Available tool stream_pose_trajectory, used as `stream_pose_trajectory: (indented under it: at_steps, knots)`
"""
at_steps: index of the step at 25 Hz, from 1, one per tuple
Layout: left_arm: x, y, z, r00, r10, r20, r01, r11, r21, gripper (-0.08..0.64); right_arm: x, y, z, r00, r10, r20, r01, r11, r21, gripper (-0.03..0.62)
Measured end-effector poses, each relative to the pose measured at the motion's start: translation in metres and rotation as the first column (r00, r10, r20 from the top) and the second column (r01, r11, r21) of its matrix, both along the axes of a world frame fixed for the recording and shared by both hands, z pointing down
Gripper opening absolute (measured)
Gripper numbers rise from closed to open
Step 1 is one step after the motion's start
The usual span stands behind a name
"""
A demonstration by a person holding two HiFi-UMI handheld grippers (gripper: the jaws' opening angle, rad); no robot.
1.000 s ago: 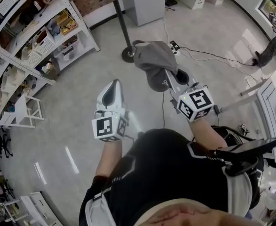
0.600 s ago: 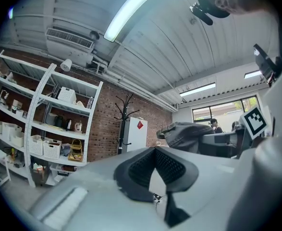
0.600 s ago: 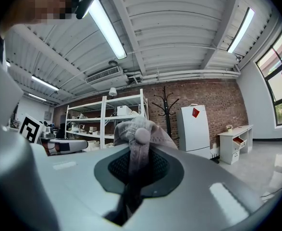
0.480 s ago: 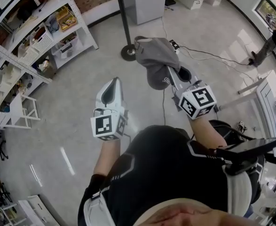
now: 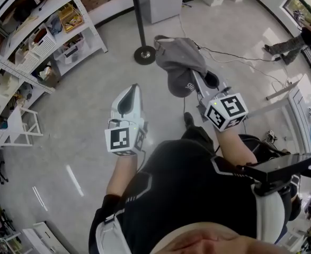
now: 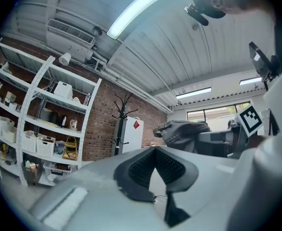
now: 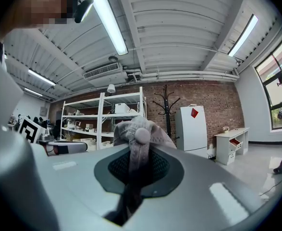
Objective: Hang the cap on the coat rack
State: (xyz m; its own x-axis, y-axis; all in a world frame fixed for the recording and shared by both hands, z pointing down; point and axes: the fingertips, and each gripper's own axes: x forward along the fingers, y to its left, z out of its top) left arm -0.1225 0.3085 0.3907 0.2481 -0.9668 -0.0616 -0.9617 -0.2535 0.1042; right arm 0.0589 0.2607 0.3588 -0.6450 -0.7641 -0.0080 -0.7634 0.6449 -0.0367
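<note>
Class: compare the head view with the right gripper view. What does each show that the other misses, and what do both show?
Only the head view: the coat rack's base on the floor, and the marker cube on the right gripper. Only the right gripper view: the rack's hooks and the ceiling lights. Both: the grey cap clamped in the right gripper, and the white shelves.

Bright, even indoor light: a long ceiling tube lamp glows high above the jaws in the right gripper view, and daylight enters a window far to their right. The glossy floor carries glare streaks. Both gripper views bulge, with black corners; the cap between the jaws looks soft.
</note>
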Motion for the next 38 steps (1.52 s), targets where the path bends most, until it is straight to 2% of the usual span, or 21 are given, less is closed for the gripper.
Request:
stream_pose_trajectory:
  at_steps: [5,12,17,23,28,33,38]
  knots:
    - [-0.017,-0.019,0.006,0.998,-0.053,0.019,0.053,0.998,-0.02,0.0,-0.014,-0.022,0.0,1.0,-0.021,0.021,0.021,1.0,0.004,0.02]
    - [-0.017,-0.056,0.0,0.997,-0.066,0.039,0.066,0.998,-0.006,0.0,-0.017,-0.072,-0.001,0.996,-0.053,0.068,0.052,0.999,0.009,0.02]
    - [-0.009,-0.104,-0.004,0.997,-0.054,0.047,0.055,0.999,-0.002,0.001,-0.011,-0.118,-0.003,0.995,-0.063,0.079,0.062,0.998,0.013,0.02]
    - [0.006,-0.166,-0.005,0.997,-0.059,0.055,0.061,0.998,-0.024,0.0,0.003,-0.175,-0.004,0.994,-0.068,0.087,0.067,0.998,0.007,0.02]
    - [0.016,-0.204,-0.012,0.993,-0.096,0.061,0.098,0.995,-0.025,0.0,0.021,-0.214,-0.005,0.992,-0.068,0.102,0.069,0.998,-0.007,0.02]
    - [0.03,-0.244,-0.013,0.993,-0.098,0.069,0.102,0.994,-0.043,0.0,0.033,-0.248,-0.005,0.995,-0.085,0.06,0.084,0.996,0.018,0.02]
    - [0.046,-0.278,-0.017,0.991,-0.104,0.088,0.108,0.994,-0.035,0.0,0.054,-0.282,-0.009,0.991,-0.082,0.105,0.079,0.996,0.028,0.02]
